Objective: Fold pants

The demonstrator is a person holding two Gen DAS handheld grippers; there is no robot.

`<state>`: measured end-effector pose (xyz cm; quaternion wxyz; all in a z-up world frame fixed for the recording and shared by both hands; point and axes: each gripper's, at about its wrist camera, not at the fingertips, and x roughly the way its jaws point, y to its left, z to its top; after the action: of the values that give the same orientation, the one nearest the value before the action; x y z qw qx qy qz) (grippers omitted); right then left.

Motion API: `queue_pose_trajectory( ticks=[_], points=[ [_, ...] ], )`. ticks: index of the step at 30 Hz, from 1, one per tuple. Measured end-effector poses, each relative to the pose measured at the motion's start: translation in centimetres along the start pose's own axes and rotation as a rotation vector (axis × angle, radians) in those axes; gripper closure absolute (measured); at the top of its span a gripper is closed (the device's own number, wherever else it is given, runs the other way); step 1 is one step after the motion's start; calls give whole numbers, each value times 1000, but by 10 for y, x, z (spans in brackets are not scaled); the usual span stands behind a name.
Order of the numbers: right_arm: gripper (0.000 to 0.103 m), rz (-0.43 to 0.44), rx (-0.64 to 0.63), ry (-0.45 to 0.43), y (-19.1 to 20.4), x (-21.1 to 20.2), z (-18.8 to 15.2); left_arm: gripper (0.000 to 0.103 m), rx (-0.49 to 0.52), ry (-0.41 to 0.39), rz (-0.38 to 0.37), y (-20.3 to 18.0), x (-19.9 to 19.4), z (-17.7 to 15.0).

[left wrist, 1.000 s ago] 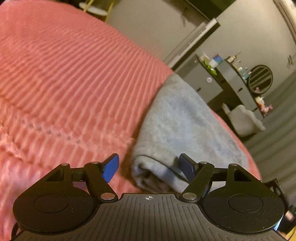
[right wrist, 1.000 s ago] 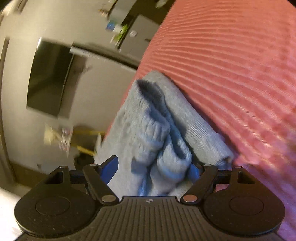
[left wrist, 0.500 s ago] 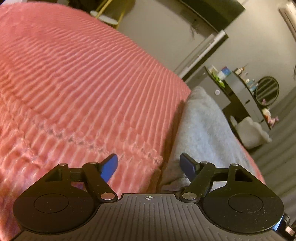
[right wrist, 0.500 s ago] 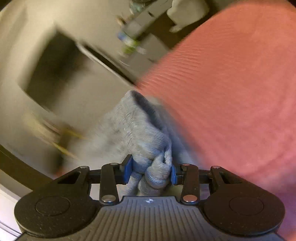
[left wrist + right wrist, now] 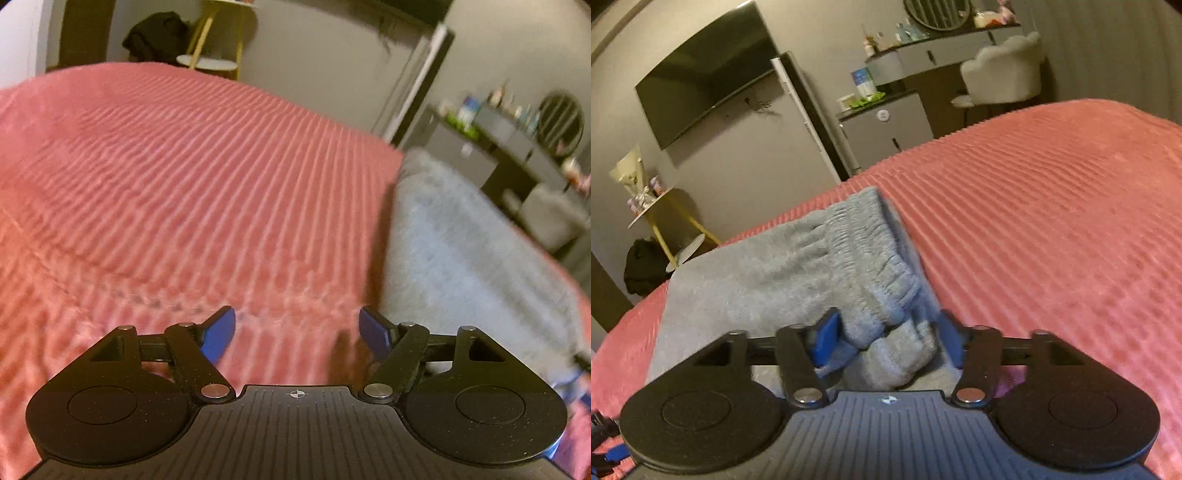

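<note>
Right wrist view: my right gripper (image 5: 888, 334) is opening around the folded pants (image 5: 783, 273); my left gripper (image 5: 297, 328) is spread over the bedspread (image 5: 184, 184).

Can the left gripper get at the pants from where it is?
Probably yes. The left gripper is open over bare blanket, and the pants lie just beside its right finger with nothing between. It would need to shift that way first.

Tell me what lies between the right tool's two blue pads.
A bunched fold of the grey knit pants, seen in the right wrist view; the right tool is opening around it.
</note>
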<state>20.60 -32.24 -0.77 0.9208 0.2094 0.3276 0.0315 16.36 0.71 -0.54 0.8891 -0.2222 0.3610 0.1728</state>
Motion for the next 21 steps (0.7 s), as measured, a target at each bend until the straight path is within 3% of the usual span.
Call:
queue_pose_trajectory(
  ticks=[3, 5, 7, 11, 14, 16, 19, 21],
  points=[
    [35, -17, 48, -33, -9, -18, 7, 29, 42, -25, 25, -8, -9, 4],
    [35, -102, -20, -91, -1, -28, 11, 28, 109, -88, 30, -22, -19, 9],
    [35, -122, -92, -143, 12, -33, 12, 28, 196, -133, 17, -41, -23, 11],
    [38, -5, -261, -174, 53, -27, -5, 29, 288, -98, -24, -67, -8, 7],
    [38, 104, -363, -118, 71, -12, -23, 28, 312, -70, -16, -69, 8, -1],
    [40, 91, -438, -72, 68, 6, -38, 22, 324, -76, -24, -65, 11, -6],
    [42, 43, -674, -119, 73, 9, -60, 20, 347, -83, -38, -60, 13, -6],
    [44, 33, -672, -107, 78, 5, -58, 25, 334, -69, -54, -58, 11, -1]
  ],
)
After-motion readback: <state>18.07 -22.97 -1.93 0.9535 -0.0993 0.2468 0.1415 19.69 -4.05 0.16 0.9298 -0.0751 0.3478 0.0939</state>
